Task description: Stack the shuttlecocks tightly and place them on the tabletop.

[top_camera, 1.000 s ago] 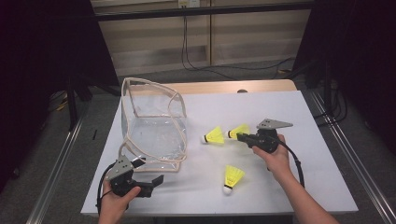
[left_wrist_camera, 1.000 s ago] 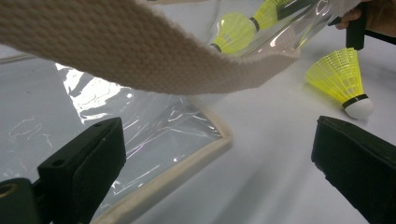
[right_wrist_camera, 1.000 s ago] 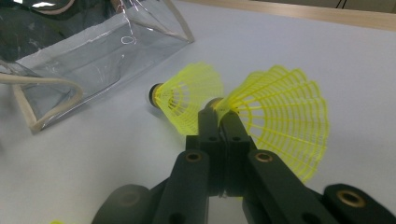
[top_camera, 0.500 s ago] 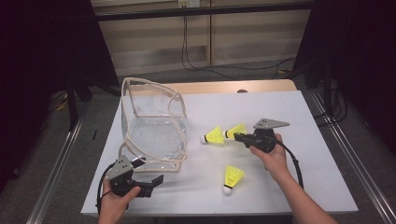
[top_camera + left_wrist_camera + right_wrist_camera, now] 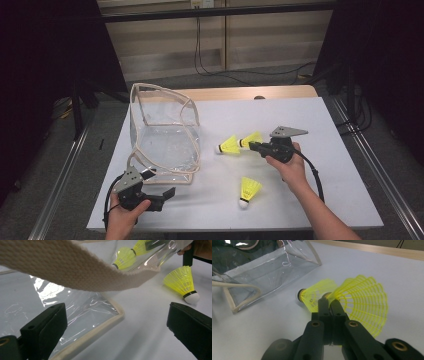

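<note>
Nothing moved; right tool (image 5: 329,298) clamps shuttlecock (image 5: 362,300), left tool (image 5: 117,327) open.

Bag (image 5: 165,135) left, 3 shuttlecocks (image 5: 248,190) right, on table (image 5: 330,200)

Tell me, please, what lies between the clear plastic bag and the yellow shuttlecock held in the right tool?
A second yellow shuttlecock lies there on the white table, high view.

Lab recording bay: white table (image 5: 320,200), black curtains (image 5: 45,75), metal frame rails (image 5: 60,185), cables (image 5: 210,65).
</note>
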The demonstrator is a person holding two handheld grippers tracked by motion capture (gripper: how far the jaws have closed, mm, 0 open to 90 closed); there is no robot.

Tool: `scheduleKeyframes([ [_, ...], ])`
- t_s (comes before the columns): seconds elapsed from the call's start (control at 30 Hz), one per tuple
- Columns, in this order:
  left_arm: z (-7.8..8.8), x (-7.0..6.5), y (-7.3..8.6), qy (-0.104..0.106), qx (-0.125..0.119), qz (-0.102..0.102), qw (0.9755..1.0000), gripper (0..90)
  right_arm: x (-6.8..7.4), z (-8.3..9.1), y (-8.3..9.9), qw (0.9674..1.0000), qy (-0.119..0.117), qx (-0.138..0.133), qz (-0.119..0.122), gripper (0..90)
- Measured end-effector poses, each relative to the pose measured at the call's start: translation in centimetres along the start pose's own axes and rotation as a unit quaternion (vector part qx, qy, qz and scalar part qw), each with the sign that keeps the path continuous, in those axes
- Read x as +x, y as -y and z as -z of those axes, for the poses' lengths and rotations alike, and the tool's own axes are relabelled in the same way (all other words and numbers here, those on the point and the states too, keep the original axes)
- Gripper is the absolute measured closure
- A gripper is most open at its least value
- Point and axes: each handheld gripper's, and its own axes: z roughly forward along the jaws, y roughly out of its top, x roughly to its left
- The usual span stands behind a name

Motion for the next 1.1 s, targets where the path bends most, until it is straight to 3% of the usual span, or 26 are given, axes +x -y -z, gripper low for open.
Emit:
scheduleKeyframes([
  [1.1,0.10,0.11,-0.01,-0.001,-0.001,-0.003,1.0000,3.1,0.51,-1.00,-0.34,1.0000,-0.006,0.001,0.003,89.4],
])
